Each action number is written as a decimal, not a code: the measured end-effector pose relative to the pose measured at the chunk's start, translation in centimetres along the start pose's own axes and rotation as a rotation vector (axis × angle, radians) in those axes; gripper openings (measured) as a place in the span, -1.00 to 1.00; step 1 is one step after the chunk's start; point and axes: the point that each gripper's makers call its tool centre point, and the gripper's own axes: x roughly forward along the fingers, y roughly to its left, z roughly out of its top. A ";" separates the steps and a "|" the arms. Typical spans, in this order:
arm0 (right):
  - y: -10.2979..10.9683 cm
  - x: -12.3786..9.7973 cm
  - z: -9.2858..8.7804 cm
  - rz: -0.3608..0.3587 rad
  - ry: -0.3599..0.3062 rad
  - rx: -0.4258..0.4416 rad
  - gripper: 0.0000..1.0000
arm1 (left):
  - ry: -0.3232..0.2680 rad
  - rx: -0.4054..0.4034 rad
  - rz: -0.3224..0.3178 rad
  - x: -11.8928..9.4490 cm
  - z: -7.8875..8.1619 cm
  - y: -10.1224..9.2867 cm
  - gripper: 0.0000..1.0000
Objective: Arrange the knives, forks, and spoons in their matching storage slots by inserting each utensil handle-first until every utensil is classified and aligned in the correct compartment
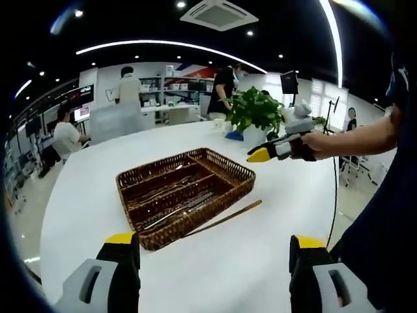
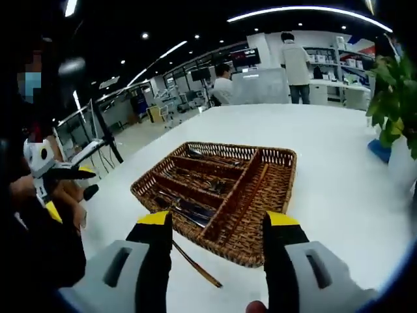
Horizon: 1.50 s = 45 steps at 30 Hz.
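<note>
Two grippers for us here, and both are just hanging over the round white table with nothing between the jaws. Nearest in the left gripper view, our left gripper has its yellow-tipped grey jaws spread wide. Same story in the right gripper view: our right gripper is spread too, right above the near corner of the basket.

Just past the jaws sits the brown woven wicker cutlery tray, split into long slots by wicker dividers. We can see metal cutlery lying in several slots, but it's too blurry for us to tell knives from forks from spoons. One long thin brown stick-like utensil lies flat on the table, touching the tray's outer edge, not in any slot.

Further off in the left gripper view we see the right gripper again, held out over the table beyond the tray, its tip looking pressed together from here. Behind that stands a leafy green potted plant, and way back there are people at counters and desks
</note>
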 end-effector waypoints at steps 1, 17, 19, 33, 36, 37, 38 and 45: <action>0.4 -0.5 -0.3 0.001 0.010 -0.010 0.21 | 0.001 -0.001 -0.001 0.1 -0.1 0.1 0.99; 4.4 -4.7 -2.1 -0.027 0.007 -0.111 0.50 | -0.042 -0.064 -0.005 0.1 -0.5 0.4 0.99; 4.6 -4.5 -2.5 -0.020 0.026 -0.136 0.46 | -0.044 -0.056 -0.008 0.0 -0.4 0.3 0.99; 5.5 -2.0 -3.1 0.099 0.142 -0.299 -0.13 | -0.052 -0.071 -0.026 -0.8 -1.3 -0.9 0.97; 5.3 -0.9 -4.2 0.140 0.209 -0.343 -0.21 | -0.055 -0.073 -0.027 -1.0 -1.5 -1.1 0.96; 5.2 -0.8 -4.4 0.142 0.220 -0.345 -0.25 | -0.051 -0.073 -0.026 -1.1 -1.7 -1.2 0.95; 5.2 -0.4 -4.8 0.162 0.240 -0.362 -0.29 | -0.049 -0.072 -0.023 -1.2 -1.8 -1.2 0.95; 4.7 1.7 -7.0 0.253 0.369 -0.471 -0.49 | -0.043 -0.065 -0.025 -1.7 -2.2 -1.6 0.87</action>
